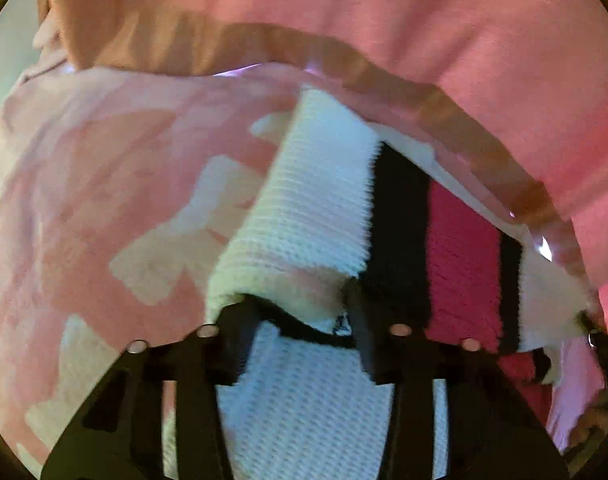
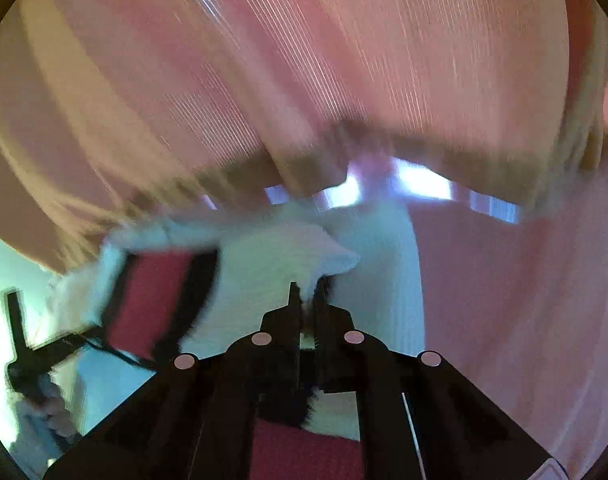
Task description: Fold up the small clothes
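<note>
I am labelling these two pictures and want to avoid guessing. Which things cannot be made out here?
- Striped knit garment: its full shape, cut off by both views' edges and the tongs.
- Left tongs: whether the pads press the knit; the fold hides them.
- Right wrist view: motion blur smears the pink cloth and the right tongs' grip.

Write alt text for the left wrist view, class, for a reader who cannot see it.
The left claw grips the folded edge of a knitted garment striped white, black and red, held up over a pink camouflage-patterned cloth. At the far right edge, the right claw holds the garment's other end. A large pink fabric surface fills the background.
</note>
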The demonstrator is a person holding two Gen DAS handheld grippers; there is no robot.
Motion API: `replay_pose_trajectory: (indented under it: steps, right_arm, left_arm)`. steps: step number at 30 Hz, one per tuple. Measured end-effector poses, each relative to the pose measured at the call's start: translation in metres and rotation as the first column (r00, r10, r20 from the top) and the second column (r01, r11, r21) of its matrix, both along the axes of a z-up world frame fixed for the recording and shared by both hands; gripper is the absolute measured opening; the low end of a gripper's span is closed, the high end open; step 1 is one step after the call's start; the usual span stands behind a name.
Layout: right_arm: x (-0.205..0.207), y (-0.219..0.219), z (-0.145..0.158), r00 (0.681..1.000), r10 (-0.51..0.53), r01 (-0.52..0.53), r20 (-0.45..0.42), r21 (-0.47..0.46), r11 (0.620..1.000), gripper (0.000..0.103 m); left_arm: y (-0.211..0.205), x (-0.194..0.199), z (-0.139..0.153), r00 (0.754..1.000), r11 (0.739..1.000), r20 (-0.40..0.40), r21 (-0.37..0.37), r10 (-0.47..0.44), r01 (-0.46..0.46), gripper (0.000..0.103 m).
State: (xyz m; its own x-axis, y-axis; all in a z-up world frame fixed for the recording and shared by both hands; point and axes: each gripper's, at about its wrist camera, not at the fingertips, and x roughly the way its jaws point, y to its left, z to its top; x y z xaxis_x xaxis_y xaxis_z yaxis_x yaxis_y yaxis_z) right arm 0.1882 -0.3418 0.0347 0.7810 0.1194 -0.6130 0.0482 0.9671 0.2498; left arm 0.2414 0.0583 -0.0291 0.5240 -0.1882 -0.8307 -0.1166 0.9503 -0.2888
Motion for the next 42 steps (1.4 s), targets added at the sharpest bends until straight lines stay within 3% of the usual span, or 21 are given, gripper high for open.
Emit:
replay_pose_trajectory:
  steps: [2,3,6,7,9,13,16,18,23,25,26,27,28,34,37,39,42]
  right_arm:
    - [0.0,0.003,0.011,1.0,-0.008,0.01,0.021,-0.071,0.997,0.006]
    - [0.004,0.0,0.002,1.0,-0.026,0.025,-0.011,-0.116,0.993,0.005]
    - [0.024,-0.015,-0.062,0.976,-0.088,0.064,-0.2,-0.127,0.99,0.005]
    - [0.024,-0.015,-0.072,0.976,-0.085,0.059,-0.199,-0.135,0.989,0.005]
    - [0.024,-0.009,-0.063,0.979,-0.077,0.043,-0.189,-0.178,0.983,0.005]
    - [0.012,-0.006,-0.029,0.988,-0.091,0.078,-0.121,-0.108,0.991,0.008]
    - [0.006,-0.001,-0.026,0.985,-0.111,0.093,-0.131,-0.14,0.986,0.02]
    - [0.003,-0.006,-0.028,0.978,-0.142,0.117,-0.152,-0.165,0.979,0.034]
    - [0.004,-0.022,-0.039,0.972,-0.148,0.136,-0.182,-0.079,0.988,0.049]
    - [0.01,-0.024,-0.053,0.969,-0.138,0.135,-0.206,-0.029,0.99,0.049]
    - [0.016,-0.02,-0.061,0.967,-0.126,0.12,-0.223,-0.036,0.992,0.044]
    - [0.018,-0.015,-0.063,0.968,-0.117,0.107,-0.22,-0.056,0.993,0.02]
    - [0.019,-0.008,-0.062,0.973,-0.102,0.085,-0.207,-0.09,0.992,0.016]
    - [0.018,0.02,-0.022,0.994,-0.087,0.071,-0.067,-0.21,0.975,0.014]
    - [0.029,0.017,-0.044,0.984,-0.122,0.083,-0.128,-0.273,0.958,0.014]
    - [0.035,0.009,-0.067,0.972,-0.14,0.088,-0.19,-0.258,0.962,0.014]
    - [0.03,0.008,-0.052,0.98,-0.135,0.098,-0.148,-0.237,0.967,0.014]
  left_arm:
    - [0.001,0.001,-0.002,1.0,1.0,0.002,0.02,-0.014,0.014,0.034]
    - [0.0,0.0,-0.001,1.0,0.999,0.004,0.034,-0.02,0.02,0.034]
    - [-0.001,-0.002,-0.001,1.0,0.999,-0.008,0.033,-0.008,0.008,0.036]
    - [0.0,-0.002,-0.001,1.0,1.0,-0.009,0.028,-0.005,0.006,0.036]
    - [0.003,-0.002,0.0,1.0,1.0,-0.012,0.022,-0.003,0.004,0.036]
    - [-0.001,-0.003,0.004,1.0,0.999,-0.015,0.038,-0.004,0.005,0.037]
    - [-0.007,-0.009,0.012,1.0,0.998,-0.005,0.065,-0.019,0.019,0.041]
    - [-0.01,-0.014,0.019,1.0,0.998,0.005,0.061,-0.023,0.022,0.047]
    - [-0.011,-0.012,0.023,0.999,0.996,0.016,0.083,-0.03,0.029,0.054]
    - [-0.008,-0.006,0.012,1.0,0.997,-0.013,0.08,-0.014,0.015,0.053]
    - [-0.006,-0.005,0.009,1.0,0.997,-0.02,0.081,-0.004,0.005,0.052]
    - [-0.006,-0.005,0.008,1.0,0.996,-0.019,0.085,-0.002,0.004,0.052]
    - [-0.008,-0.004,0.009,1.0,0.995,-0.016,0.098,-0.007,0.009,0.052]
    - [-0.015,-0.005,0.007,1.0,0.989,-0.01,0.146,-0.014,0.016,0.052]
    - [-0.015,-0.007,0.006,1.0,0.988,-0.007,0.155,-0.021,0.022,0.052]
    - [-0.014,-0.008,0.005,1.0,0.987,-0.007,0.157,-0.024,0.025,0.052]
    - [-0.013,-0.009,0.005,1.0,0.986,-0.005,0.163,-0.025,0.025,0.052]
